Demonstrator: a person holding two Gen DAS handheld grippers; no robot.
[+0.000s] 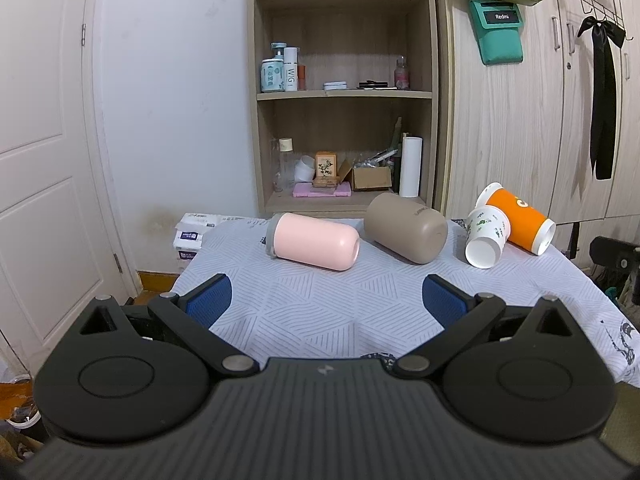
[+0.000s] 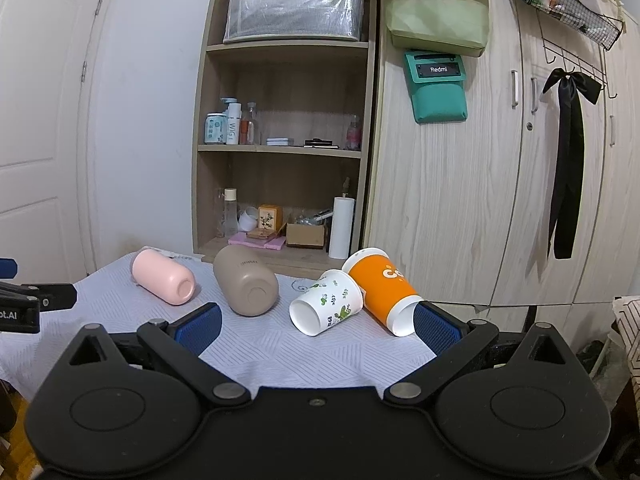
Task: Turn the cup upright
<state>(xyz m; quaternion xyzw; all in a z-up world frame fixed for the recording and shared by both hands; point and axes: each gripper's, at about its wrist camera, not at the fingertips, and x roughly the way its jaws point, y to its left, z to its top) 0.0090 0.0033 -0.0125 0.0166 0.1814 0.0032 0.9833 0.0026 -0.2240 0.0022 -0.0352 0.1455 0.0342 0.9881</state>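
Observation:
Several cups lie on their sides on a table with a patterned cloth (image 1: 320, 312): a pink cup (image 1: 314, 241) (image 2: 164, 277), a taupe cup (image 1: 406, 227) (image 2: 245, 281), a white leaf-print paper cup (image 1: 486, 236) (image 2: 326, 302) and an orange paper cup (image 1: 518, 220) (image 2: 382, 290). My left gripper (image 1: 326, 300) is open and empty, short of the pink and taupe cups. My right gripper (image 2: 318, 326) is open and empty, just short of the white cup; its right finger (image 2: 434, 328) is next to the orange cup's mouth.
A wooden shelf unit (image 1: 344, 92) with bottles and boxes stands behind the table, a wardrobe (image 2: 500, 180) to its right, a white door (image 1: 44, 160) at left. The left gripper's tip (image 2: 24, 300) shows at the right wrist view's left edge.

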